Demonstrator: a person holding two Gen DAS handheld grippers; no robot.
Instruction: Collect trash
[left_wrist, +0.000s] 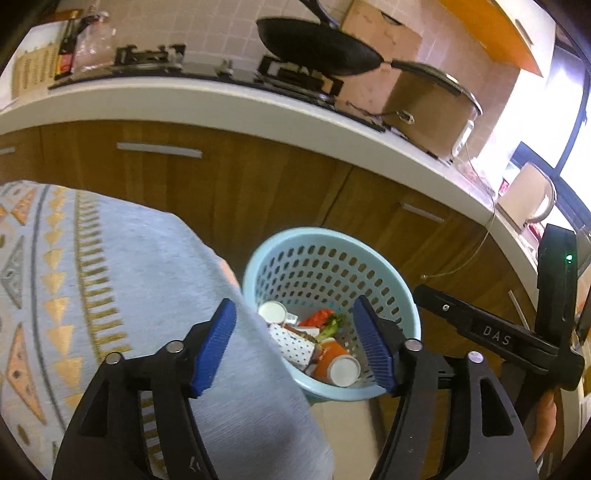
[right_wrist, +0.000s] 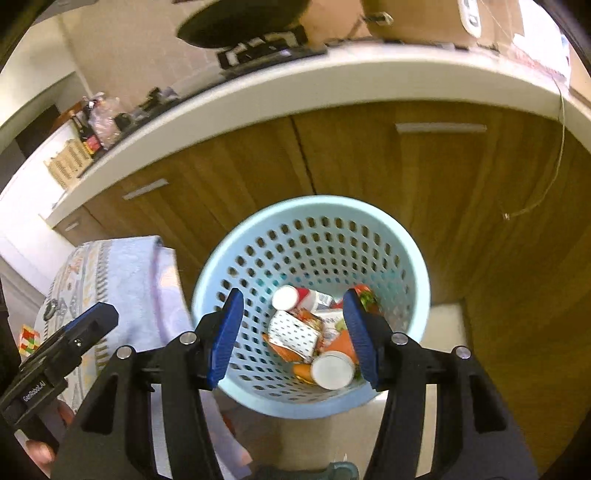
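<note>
Both grippers hang over a pale blue perforated plastic waste basket (right_wrist: 310, 236) standing on the floor against the wooden cabinet doors (right_wrist: 369, 158) below the white table edge (right_wrist: 295, 88). The left gripper (left_wrist: 293, 345) has its blue-padded jaws spread with nothing between them, and the right gripper (right_wrist: 291, 339) likewise has its jaws apart and empty. The trash lies in the basket's bottom: an orange cup with a white base (right_wrist: 332, 367), a white dotted carton (right_wrist: 293, 334), a red-and-white cup (right_wrist: 295, 297) and crumpled wrappers, all probably light, thin-walled and easy to crush. The basket itself looks light and fairly stiff; its rolled rim seems the best hold. A person's patterned pale blue garment (left_wrist: 110, 280) crowds one side and the cabinet blocks the back, so the freest way out is upward.
</note>
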